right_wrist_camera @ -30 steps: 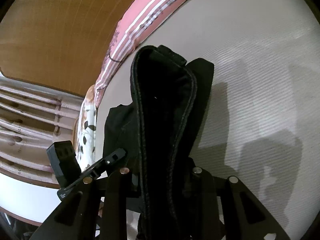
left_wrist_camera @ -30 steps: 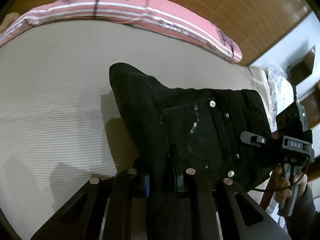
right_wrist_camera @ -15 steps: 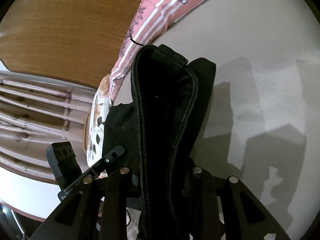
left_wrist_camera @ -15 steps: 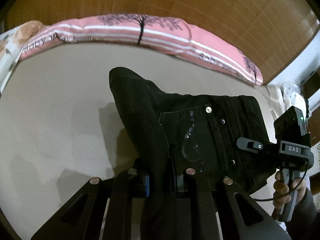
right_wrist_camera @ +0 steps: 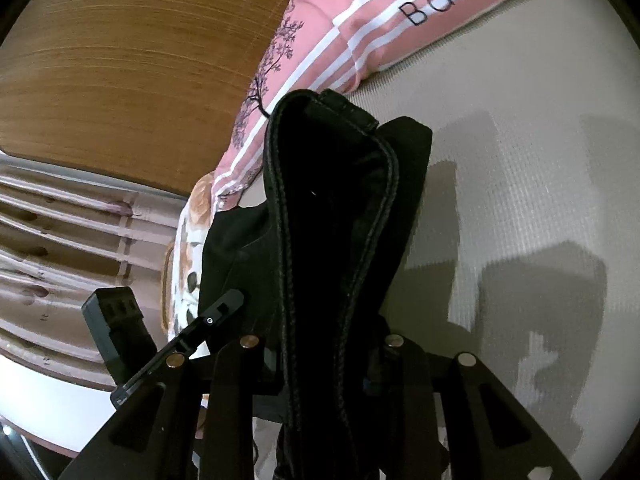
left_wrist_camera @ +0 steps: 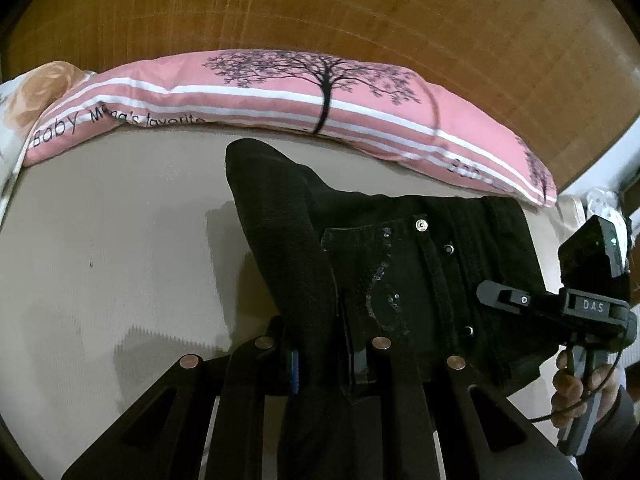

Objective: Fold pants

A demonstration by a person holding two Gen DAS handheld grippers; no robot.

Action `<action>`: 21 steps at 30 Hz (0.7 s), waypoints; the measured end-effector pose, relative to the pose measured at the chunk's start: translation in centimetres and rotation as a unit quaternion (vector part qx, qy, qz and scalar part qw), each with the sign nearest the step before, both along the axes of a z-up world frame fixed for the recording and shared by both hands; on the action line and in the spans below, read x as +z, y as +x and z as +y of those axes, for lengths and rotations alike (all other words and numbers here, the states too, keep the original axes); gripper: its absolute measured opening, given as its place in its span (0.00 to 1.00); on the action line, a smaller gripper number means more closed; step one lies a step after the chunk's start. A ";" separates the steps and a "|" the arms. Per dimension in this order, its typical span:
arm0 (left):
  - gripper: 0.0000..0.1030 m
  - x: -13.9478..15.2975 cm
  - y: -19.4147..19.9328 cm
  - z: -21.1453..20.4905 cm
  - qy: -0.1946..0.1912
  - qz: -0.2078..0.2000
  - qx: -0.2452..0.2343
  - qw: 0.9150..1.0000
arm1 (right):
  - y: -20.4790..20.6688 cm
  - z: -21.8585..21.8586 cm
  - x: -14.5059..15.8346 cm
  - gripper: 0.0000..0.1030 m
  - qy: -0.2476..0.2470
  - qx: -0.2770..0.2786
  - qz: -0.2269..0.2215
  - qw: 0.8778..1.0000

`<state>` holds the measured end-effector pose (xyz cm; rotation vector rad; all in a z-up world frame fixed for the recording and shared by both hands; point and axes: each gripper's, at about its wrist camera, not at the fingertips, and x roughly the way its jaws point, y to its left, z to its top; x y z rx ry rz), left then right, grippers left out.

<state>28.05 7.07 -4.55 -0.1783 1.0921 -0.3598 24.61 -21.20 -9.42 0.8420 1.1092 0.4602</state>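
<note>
Left claw [left_wrist_camera: 320, 354] is clamped on a bunched fold of the black pants [left_wrist_camera: 400, 264], which rise from between its fingers and hang lifted over the bed [left_wrist_camera: 100, 260]. Right claw [right_wrist_camera: 320, 356] is likewise clamped on the pants [right_wrist_camera: 332, 220], gripping the stitched waistband edge that stands up out of its fingers as a thick doubled ridge. From the left wrist view, the garment spreads flat between the two claws, showing a back pocket with a dark sequin swirl, several metal rivets and heavy seams; a rounded hump of cloth pokes up towards the far edge of the bed. How the legs hang beneath is hidden by the claws and the cloth itself, and the black fabric swallows most detail in the right wrist view. Shadows of the pants and tools fall on the beige ribbed bed surface beneath. At the right edge of the left wrist view, the person's hand [left_wrist_camera: 576, 388] grips the handle of the other tool. Along the far edge of the bed lies a pink striped pillow [left_wrist_camera: 280, 96] printed with a black tree, with a floral pillow [left_wrist_camera: 36, 100] beside it, and behind them a wooden headboard [left_wrist_camera: 320, 8].
</note>
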 end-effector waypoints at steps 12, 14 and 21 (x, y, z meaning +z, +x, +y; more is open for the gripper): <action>0.45 -4.7 0.2 0.5 0.059 -0.022 0.016 0.998 | 1.4 0.6 -2.5 0.42 -0.112 -0.014 -0.010 0.994; 0.52 -4.9 -0.4 0.6 0.067 -0.030 0.018 0.997 | 1.1 1.0 -2.2 0.45 -0.126 -0.016 -0.020 0.992; 0.57 -4.6 -3.7 1.1 0.100 -0.060 0.017 0.993 | -1.6 3.0 -0.5 0.61 -0.249 0.014 -0.054 0.967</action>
